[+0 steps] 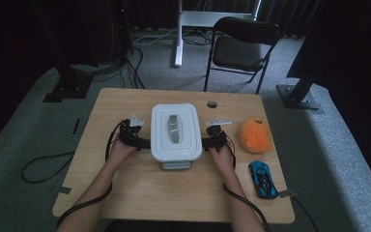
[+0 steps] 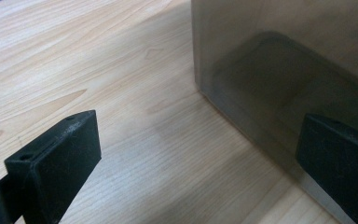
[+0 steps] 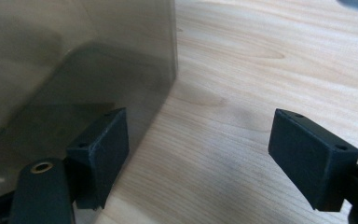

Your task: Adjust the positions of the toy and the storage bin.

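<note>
Presently the lidded box [image 1: 176,133] sits between both grippers' spread, empty fingers [image 2: 56,161].

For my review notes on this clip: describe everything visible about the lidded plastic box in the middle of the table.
The rectangular translucent plastic box with a white lid stands upright and closed at the middle of the light wooden table. The lid has rounded corners, a raised rim and a grey handle set along its centre. In the gripper views the walls look smoky and see-through, resting flat on the wood. The left gripper and the right gripper flank its two sides, jaws open, each with one jaw close against a wall; whether they touch is unclear.
</note>
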